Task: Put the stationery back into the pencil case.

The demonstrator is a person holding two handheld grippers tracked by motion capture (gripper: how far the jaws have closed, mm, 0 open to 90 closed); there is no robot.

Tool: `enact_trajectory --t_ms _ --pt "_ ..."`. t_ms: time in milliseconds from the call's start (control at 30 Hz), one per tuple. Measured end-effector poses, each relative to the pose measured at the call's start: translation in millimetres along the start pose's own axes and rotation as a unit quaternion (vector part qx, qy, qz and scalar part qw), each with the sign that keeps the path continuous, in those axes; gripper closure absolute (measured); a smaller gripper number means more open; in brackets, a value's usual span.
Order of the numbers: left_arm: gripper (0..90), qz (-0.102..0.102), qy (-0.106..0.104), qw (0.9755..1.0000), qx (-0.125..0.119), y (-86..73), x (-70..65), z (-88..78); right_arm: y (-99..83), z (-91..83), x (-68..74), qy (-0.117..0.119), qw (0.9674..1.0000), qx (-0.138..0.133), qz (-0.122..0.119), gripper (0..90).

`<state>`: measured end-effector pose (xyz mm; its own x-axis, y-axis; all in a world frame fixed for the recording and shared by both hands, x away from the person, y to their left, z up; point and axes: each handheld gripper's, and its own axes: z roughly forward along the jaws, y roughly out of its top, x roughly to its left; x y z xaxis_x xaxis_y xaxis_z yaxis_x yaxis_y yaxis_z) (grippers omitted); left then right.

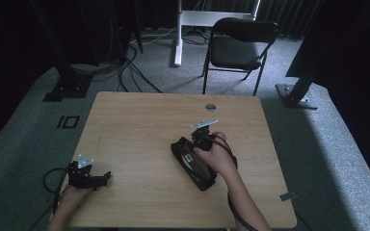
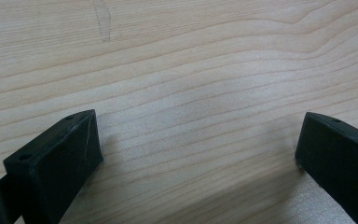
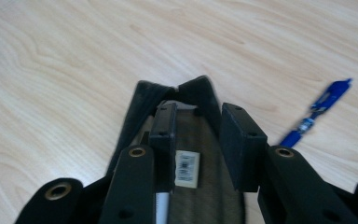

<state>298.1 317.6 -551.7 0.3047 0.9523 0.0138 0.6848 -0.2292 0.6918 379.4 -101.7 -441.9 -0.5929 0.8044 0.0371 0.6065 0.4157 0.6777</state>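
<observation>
High view looks down over the table; both gripper views sit close above its wood.

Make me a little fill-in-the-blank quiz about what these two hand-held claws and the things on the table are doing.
1. The right gripper reaches into an open black ____.
2. The pen lying on the table beside the pencil case is ____ in colour.
3. The left gripper has ____ between its wide-apart jaws.
4. Beyond the table stands a black folding ____.

Missing words: pencil case; blue; nothing; chair
</observation>
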Motion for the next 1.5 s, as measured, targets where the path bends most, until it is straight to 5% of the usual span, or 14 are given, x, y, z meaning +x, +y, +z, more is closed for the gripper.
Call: enact_trajectory --t_ms 500,1500 --pt "0.3 0.0 0.0 1.0 0.0 0.0 0.0 0.0 -2.2 1.8 -33.1 -0.05 0.9964 -0.051 0.047 63.3" --pt "0.3 0.0 0.0 1.0 0.0 0.0 0.0 0.0 -19.8 62.8 -74.8 -0.112 0.9882 -0.028 0.101 58.3"
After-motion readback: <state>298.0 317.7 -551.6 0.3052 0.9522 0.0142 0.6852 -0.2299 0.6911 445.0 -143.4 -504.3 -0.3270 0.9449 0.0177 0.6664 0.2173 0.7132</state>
